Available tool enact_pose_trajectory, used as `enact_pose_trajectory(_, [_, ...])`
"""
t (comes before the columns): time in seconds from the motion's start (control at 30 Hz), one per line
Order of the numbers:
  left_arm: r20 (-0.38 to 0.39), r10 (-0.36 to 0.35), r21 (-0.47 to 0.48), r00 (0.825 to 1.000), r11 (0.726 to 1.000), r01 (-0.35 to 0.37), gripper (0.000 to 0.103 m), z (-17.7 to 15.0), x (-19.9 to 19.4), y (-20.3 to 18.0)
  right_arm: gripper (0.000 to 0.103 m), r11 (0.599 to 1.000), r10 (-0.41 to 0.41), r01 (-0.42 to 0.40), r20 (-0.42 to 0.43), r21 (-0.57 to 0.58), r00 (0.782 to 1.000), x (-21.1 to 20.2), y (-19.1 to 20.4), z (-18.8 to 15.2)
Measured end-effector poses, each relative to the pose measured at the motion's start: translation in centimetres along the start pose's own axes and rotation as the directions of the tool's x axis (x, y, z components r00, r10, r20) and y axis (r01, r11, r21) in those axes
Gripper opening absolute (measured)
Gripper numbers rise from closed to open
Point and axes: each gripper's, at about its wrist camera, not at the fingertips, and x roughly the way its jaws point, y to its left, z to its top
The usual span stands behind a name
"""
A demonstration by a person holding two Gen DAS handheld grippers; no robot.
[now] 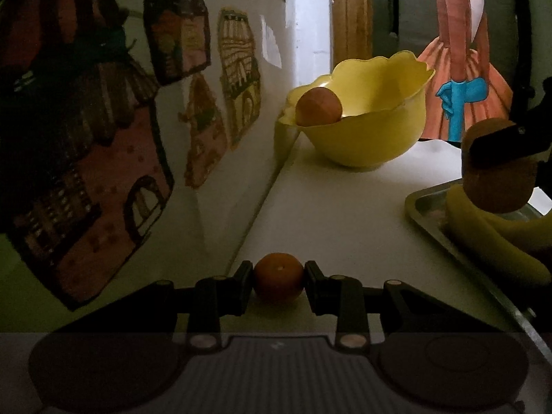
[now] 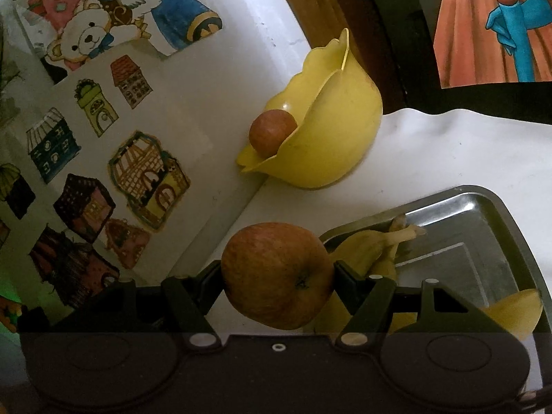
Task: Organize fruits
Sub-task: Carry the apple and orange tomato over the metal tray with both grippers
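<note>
Here, the left gripper point(image 1: 278, 284) is clenching a small orange point(image 1: 278, 277) and the right gripper point(image 2: 277, 274) an apple point(image 2: 276, 274), seemingly bound for the yellow bowl point(image 1: 372, 138) at the bench's back edge.

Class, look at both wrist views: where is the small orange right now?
The small orange sits low and centre in the left wrist view, pinched between the left gripper fingers just above the white tabletop, short of the yellow bowl.

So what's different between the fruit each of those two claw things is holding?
The left gripper clamps a small, smooth orange, resting low on the white counter. The right gripper clamps an apple, larger, streaky red-yellow, held up near the metal tray. Both are round and pinched at their sides.
</note>
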Motion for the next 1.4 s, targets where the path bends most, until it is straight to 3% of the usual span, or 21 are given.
enact_pose_trajectory(0.3, [0.006,0.009,-0.014,1.0,1.0,-0.009,0.037,0.5,0.4,-0.2,0.07,1.0,0.002,-0.002,0.003,0.004,1.0,-0.1,-0.2,0.0])
enact_pose_trajectory(0.43, [0.018,0.019,0.017,1.0,1.0,-0.02,0.048,0.5,0.2,-0.7,0.07,1.0,0.0,0.0,-0.001,0.005,1.0,-0.2,-0.5,-0.1])
enact_pose_trajectory(1.17, [-0.04,0.013,0.073,0.999,0.997,-0.01,0.044,1.1,2.7,-1.2,0.07,1.0,0.016,-0.016,-0.02,0.001,1.0,0.9,0.0,-1.2])
enact_pose_trajectory(1.4, [-0.052,0.043,0.054,0.998,0.998,-0.04,0.045,1.3,2.7,-1.3,0.07,1.0,0.031,-0.031,-0.027,0.0,0.999,1.0,0.2,-1.2])
